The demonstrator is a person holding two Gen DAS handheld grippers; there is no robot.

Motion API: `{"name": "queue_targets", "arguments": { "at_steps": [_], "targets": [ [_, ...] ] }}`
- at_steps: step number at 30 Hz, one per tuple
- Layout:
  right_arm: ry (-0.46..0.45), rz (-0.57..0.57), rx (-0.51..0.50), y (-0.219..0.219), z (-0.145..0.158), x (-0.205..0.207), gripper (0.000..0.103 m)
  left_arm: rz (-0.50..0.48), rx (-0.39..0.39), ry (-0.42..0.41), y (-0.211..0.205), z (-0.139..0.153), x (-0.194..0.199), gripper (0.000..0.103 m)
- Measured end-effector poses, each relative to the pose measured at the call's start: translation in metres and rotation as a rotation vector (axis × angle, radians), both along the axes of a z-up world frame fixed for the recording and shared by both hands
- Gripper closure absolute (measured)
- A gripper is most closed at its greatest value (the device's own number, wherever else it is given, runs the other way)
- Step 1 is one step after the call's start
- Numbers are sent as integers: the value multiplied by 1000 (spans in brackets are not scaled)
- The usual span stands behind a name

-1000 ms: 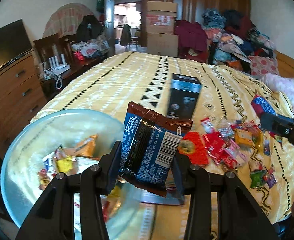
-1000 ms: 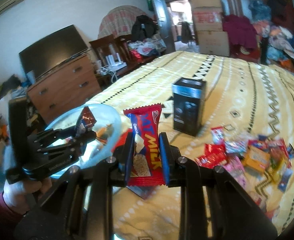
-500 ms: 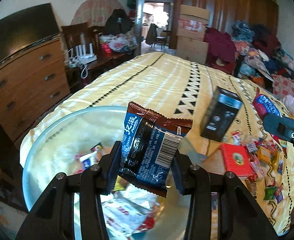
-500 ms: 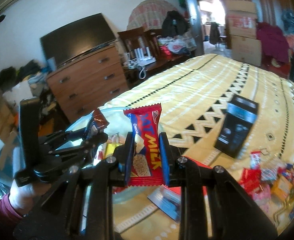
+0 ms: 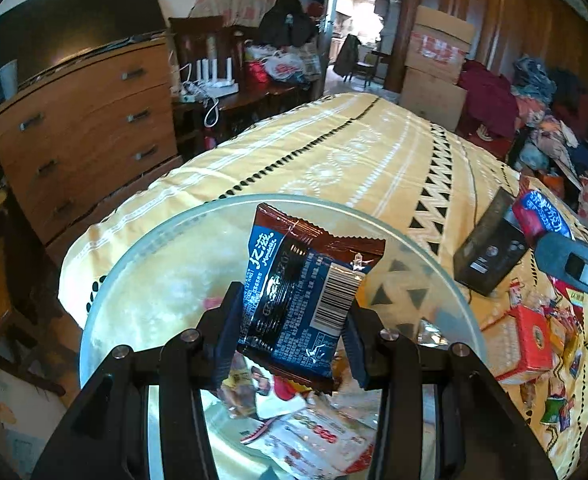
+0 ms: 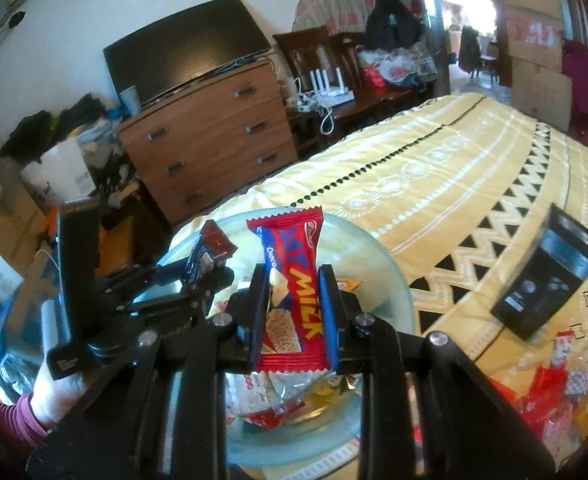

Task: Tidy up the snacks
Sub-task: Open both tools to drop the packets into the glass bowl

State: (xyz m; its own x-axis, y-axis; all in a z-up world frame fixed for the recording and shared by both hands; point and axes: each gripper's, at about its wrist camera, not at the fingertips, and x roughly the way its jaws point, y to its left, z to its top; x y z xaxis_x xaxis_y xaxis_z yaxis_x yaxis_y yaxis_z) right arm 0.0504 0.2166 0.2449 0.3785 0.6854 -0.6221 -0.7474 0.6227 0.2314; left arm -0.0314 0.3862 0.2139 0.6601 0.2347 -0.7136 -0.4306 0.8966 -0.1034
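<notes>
The left gripper is clamped on a brown-and-blue snack packet, its pads pressing the packet's two side edges; most of the packet stands up above the fingers, barcode side facing the camera. It hangs over the glass bowl, inside the rim. The right gripper is closed tight on a red oat-milk bar, held upright between the pads with its crimped top above the fingertips. The bar also hangs over the bowl, just right of the left gripper. Wrapped snacks already lie in the bowl's bottom. A black box stands on the yellow bedspread right of the bowl, with loose snacks scattered near it.
</notes>
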Motion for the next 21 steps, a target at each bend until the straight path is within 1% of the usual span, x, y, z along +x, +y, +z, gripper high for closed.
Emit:
{"name": "queue_targets", "arguments": {
  "at_steps": [10,21],
  "targets": [
    [48,27,-46,32,-18,17,78,28,-21,57,20,-22,5,56],
    [99,34,-72,46,-39,27,78,36,-43,92,25,-31,11,56]
  ]
}}
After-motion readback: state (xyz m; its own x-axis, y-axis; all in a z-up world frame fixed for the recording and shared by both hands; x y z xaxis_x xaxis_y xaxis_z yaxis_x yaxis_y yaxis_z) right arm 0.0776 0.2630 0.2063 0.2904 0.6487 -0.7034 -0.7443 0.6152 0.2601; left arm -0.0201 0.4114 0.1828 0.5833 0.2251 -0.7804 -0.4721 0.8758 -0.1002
